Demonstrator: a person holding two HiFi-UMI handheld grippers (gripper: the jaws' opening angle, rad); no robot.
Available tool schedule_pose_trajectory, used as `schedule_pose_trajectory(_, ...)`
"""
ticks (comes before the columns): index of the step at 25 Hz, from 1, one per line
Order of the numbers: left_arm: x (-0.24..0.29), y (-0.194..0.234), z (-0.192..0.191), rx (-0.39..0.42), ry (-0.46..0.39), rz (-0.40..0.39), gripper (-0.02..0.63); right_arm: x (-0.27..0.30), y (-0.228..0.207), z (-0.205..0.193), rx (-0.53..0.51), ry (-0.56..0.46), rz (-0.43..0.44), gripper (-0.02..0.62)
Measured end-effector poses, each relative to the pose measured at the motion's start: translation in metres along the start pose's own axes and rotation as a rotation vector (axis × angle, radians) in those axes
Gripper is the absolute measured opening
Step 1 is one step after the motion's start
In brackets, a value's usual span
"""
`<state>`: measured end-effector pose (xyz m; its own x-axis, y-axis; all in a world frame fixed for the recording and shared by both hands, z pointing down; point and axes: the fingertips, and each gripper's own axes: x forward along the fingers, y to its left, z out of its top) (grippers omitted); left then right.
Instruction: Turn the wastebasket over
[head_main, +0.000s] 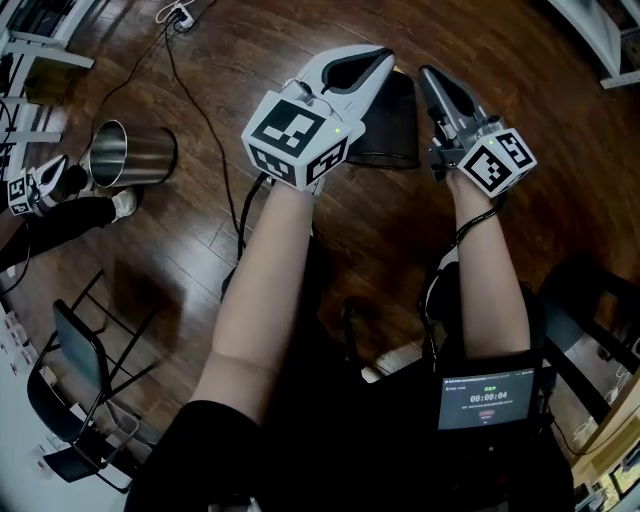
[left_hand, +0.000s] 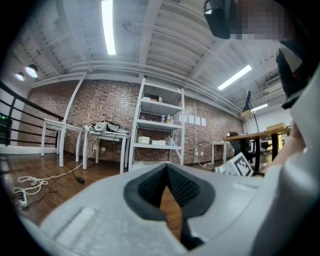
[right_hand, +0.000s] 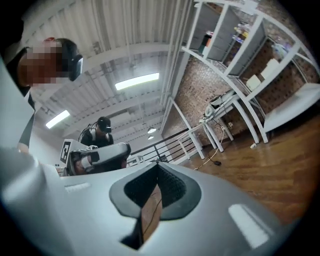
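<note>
A black mesh wastebasket (head_main: 388, 128) sits on the wooden floor just beyond my two grippers and is partly hidden by them. My left gripper (head_main: 387, 56) reaches over its left side, jaws shut with nothing between them (left_hand: 166, 168). My right gripper (head_main: 428, 72) hovers at the basket's right edge, also shut and empty (right_hand: 157, 168). Neither gripper view shows the basket. A shiny steel wastebasket (head_main: 130, 153) lies on its side far to the left, its open mouth facing left.
Another person (head_main: 60, 215) crouches at the left edge with a marker-cube gripper (head_main: 22, 192). A black cable (head_main: 200, 110) runs across the floor to a power strip (head_main: 177, 15). Black chairs (head_main: 80, 375) stand at lower left. White shelving (left_hand: 159, 127) lines the brick wall.
</note>
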<state>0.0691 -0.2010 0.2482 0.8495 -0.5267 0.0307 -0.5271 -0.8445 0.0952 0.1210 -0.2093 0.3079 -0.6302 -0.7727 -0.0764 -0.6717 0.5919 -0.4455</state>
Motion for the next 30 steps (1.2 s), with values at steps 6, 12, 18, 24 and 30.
schedule_pose_trajectory(6,-0.003,-0.002,0.005,-0.032,-0.016,-0.008,0.0,-0.017,-0.027,-0.033,0.351,-0.215,-0.036,0.009)
schedule_pose_trajectory(12,-0.006,-0.003,0.013,-0.043,-0.034,-0.009,0.0,-0.061,-0.08,-0.087,0.746,-0.493,-0.202,0.009)
schedule_pose_trajectory(18,-0.01,-0.001,0.027,-0.056,-0.068,-0.004,0.0,-0.074,-0.084,-0.143,0.835,-0.517,-0.26,0.011)
schedule_pose_trajectory(24,-0.009,-0.002,0.024,-0.065,-0.058,-0.012,0.0,-0.102,-0.081,-0.216,0.915,-0.519,-0.34,0.037)
schedule_pose_trajectory(30,-0.01,-0.003,0.028,-0.079,-0.072,-0.019,0.0,-0.127,-0.07,-0.268,0.987,-0.514,-0.361,0.095)
